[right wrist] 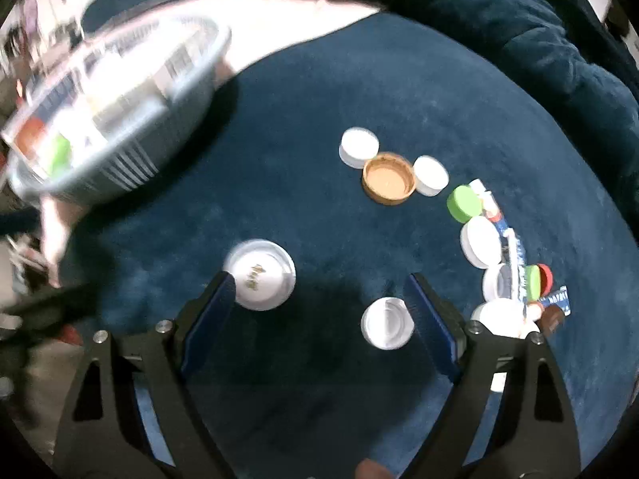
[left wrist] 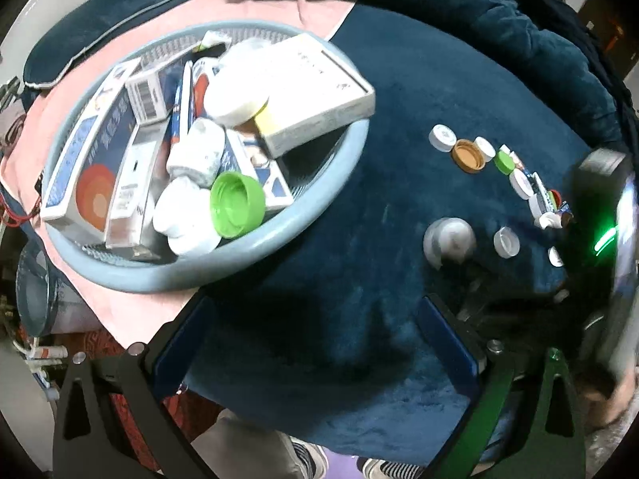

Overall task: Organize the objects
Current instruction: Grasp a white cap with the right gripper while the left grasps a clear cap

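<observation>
On the blue plush surface: loose caps, each claw above them.
Caps row: white cap point(right wrist: 358, 147), touching brown cap point(right wrist: 388, 177) lying hollow side up, then a second white cap point(right wrist: 430, 175) touching the brown one's other side.
Green cap point(right wrist: 463, 203): just beyond that row, beside a tube point(right wrist: 513, 255) with blue print.
Cluster by tube: more white caps and a red cap point(right wrist: 545, 279) packed along the tube, touching one another.
Jar lid point(right wrist: 261, 273): large, white, gold print on top, apart from the row, against the tip of the right claw's left finger in the right wrist view; contact unclear.
Small cap point(right wrist: 387, 322): white, hollow side up, just inside the right claw's other finger.
Right claw point(right wrist: 319, 293): wide, blue pads apart, nothing gripped, pointing steeply down at the surface.
Left claw point(left wrist: 315, 319): wide, nothing between its pads, over bare plush near the basket.
Basket point(left wrist: 319, 199): pale blue, round, slotted wall, on pink cloth point(left wrist: 259, 12) at the plush's edge.
Basket contents: boxes, white bottles, a white lid and a green lid point(left wrist: 235, 203) lying hollow side up, piled loosely.
Blur: basket smeared in the right wrist view.
Below: shoes point(left wrist: 311, 459) at the plush's near edge.
</observation>
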`<act>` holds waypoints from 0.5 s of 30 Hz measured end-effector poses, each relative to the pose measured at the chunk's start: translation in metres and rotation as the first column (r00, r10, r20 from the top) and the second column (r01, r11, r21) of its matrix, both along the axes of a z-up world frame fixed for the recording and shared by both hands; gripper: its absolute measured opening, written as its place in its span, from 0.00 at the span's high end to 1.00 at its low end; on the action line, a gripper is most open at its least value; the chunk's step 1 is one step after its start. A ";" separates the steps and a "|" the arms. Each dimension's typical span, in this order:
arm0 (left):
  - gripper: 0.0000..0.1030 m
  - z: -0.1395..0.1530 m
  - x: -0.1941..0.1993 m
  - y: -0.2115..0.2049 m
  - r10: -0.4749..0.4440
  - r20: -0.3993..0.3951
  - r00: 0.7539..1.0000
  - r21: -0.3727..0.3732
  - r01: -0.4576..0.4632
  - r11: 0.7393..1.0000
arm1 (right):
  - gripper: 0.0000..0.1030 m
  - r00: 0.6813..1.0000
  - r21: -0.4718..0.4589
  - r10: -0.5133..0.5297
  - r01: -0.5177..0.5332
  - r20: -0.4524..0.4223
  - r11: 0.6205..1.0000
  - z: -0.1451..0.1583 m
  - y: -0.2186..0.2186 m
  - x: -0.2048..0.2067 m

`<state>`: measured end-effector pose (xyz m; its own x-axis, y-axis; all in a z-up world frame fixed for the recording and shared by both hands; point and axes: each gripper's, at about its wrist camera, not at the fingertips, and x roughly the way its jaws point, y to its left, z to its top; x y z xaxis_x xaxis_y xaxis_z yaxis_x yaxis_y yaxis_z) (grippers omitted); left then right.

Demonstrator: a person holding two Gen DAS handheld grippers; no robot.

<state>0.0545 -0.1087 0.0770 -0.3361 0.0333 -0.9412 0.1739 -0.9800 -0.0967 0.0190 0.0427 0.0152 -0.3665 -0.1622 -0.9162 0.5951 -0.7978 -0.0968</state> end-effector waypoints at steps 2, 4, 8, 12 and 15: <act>0.01 0.000 0.001 -0.001 0.000 -0.003 1.000 -0.001 0.000 1.000 | 0.15 0.997 0.089 0.070 -0.072 0.028 0.993 -0.020 -0.012 0.002; 0.01 0.001 0.000 -0.002 0.008 -0.010 1.000 0.000 -0.008 1.000 | 0.15 0.993 0.102 0.119 -0.118 -0.002 0.988 -0.019 -0.008 0.018; 0.01 -0.001 0.001 -0.001 0.008 -0.001 1.000 0.024 -0.008 1.000 | 0.15 0.992 0.075 0.120 -0.123 0.034 0.990 -0.008 0.006 0.026; 0.01 0.000 0.004 0.002 -0.003 -0.013 1.000 0.007 0.003 1.000 | 0.15 0.988 0.028 0.148 -0.149 0.036 0.988 0.007 0.011 0.035; 0.01 -0.001 0.004 -0.004 0.022 -0.013 1.000 0.009 -0.022 1.000 | 0.16 0.988 -0.036 0.150 -0.149 0.046 0.988 0.015 0.006 0.037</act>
<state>0.0582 -0.1129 0.0761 -0.3490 0.0341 -0.9365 0.1939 -0.9751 -0.1078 0.0565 0.0487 0.0302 -0.2913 -0.2421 -0.9255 0.7113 -0.7018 -0.0403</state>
